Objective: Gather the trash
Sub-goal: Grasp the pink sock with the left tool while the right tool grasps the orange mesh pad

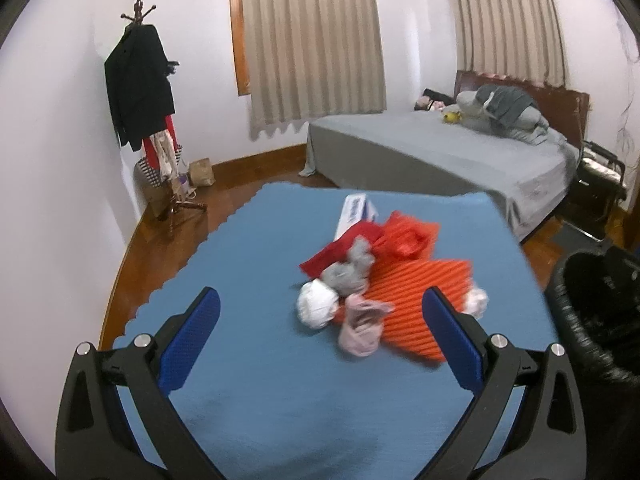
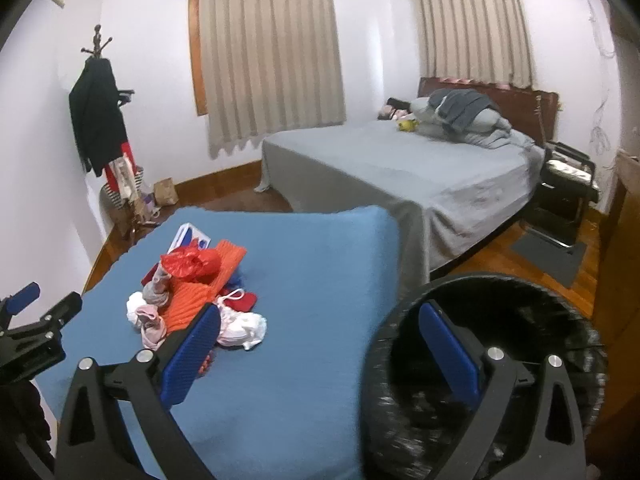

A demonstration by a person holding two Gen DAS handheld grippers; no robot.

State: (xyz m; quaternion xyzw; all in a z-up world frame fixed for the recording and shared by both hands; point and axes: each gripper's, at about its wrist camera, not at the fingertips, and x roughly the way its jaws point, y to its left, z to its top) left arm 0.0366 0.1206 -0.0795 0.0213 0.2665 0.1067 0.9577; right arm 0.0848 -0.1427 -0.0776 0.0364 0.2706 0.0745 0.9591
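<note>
Both hand-held grippers spread wide, empty | right (image 2: 320, 344) over bin (image 2: 580, 312) (left view (image 1: 320, 328): rim only) | trash pile (image 2: 192, 296) on blue table (image 2: 320, 248)

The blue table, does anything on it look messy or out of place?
Yes. A jumbled pile of trash sits loose on the blue table: crumpled tissues, orange ribbed packaging, a red plastic bag and a white box, heaped over one another. The black-lined bin stands beside the table. Both grippers are open and hold nothing.
</note>
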